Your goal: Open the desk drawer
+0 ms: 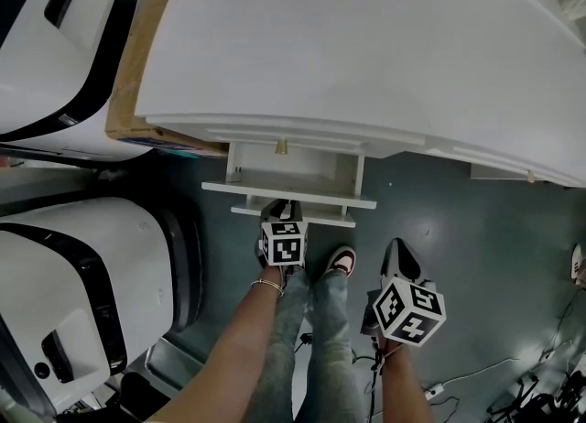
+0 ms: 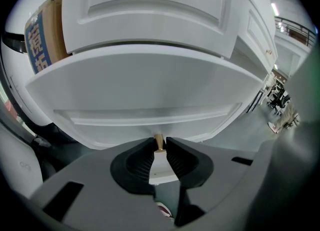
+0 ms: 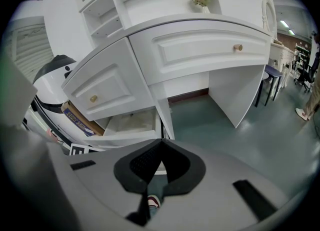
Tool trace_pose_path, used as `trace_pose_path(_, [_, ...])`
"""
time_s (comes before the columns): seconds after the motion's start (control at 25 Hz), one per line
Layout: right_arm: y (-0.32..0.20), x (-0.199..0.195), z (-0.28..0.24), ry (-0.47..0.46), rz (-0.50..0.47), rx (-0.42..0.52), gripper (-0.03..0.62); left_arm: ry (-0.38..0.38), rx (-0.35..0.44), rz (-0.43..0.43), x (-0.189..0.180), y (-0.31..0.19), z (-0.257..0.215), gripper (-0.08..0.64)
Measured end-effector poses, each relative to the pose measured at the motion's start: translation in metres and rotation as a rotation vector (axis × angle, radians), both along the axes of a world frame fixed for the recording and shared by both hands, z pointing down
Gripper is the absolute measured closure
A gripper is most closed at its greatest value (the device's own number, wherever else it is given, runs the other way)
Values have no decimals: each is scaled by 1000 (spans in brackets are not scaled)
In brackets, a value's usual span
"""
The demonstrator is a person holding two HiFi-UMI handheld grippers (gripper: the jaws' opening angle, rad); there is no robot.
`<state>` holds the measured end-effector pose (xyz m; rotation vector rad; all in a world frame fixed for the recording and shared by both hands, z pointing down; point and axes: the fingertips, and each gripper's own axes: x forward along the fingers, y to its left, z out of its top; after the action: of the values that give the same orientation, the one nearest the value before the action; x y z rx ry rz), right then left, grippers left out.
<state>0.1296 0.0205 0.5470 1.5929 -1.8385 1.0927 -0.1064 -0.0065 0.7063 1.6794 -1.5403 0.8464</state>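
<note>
The left gripper (image 1: 284,211) is clamped on the small brass knob (image 2: 159,141) of the lower drawer (image 1: 288,190), pads pinching it from both sides; the drawer stands part-way out from under the desk (image 1: 366,46), its bare inside showing in the right gripper view. The right gripper (image 3: 161,142) hangs off to the side with its jaws together on nothing, well apart from the drawer.

From where I stand, the weak spot is that grip; the knob is tiny and smooth-looking, held near the pad tips, so a pull at a slant may let it slide out (and the gripper does point steeply down, not along the drawer's travel). A downward drag could also tip the front and jam the drawer in its runners; a hard tug might bring it right off them, since I cannot see any stop. The person's legs (image 1: 311,320) and shoe (image 1: 341,260) stand just before the drawer front, so it could knock into them unless the person steps away.
</note>
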Motion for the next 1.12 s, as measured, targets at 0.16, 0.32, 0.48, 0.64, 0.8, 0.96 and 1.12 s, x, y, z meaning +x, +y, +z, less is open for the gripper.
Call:
trace_pose_path(0.16, [5,0,0,-1,1,-2,584,1,0,3,1,5,0,472])
trace_pose_path(0.32, [8,-1,2,-2,0,-5,584,-1,1,3,1,7,0,472])
trace_pose_path(0.48, [12,0,4,0,1,-8,584,2,0,-2,1,11,0,472])
trace_pose_path(0.64, [13,0,4,1,3,-10,584,4,-2,-6,1,16,0,472])
trace_pose_path(0.8, [13,0,4,1,9,-10,584,5,0,-6,2,22,0,472])
trace_pose_path(0.96, [14,-1,5,-1,10,-11,584,7,-1,-13,2,26,0,472])
trace_pose_path(1.12, [15,-3,5,0,10,-13,584,6,2,-13,3,31,0,472])
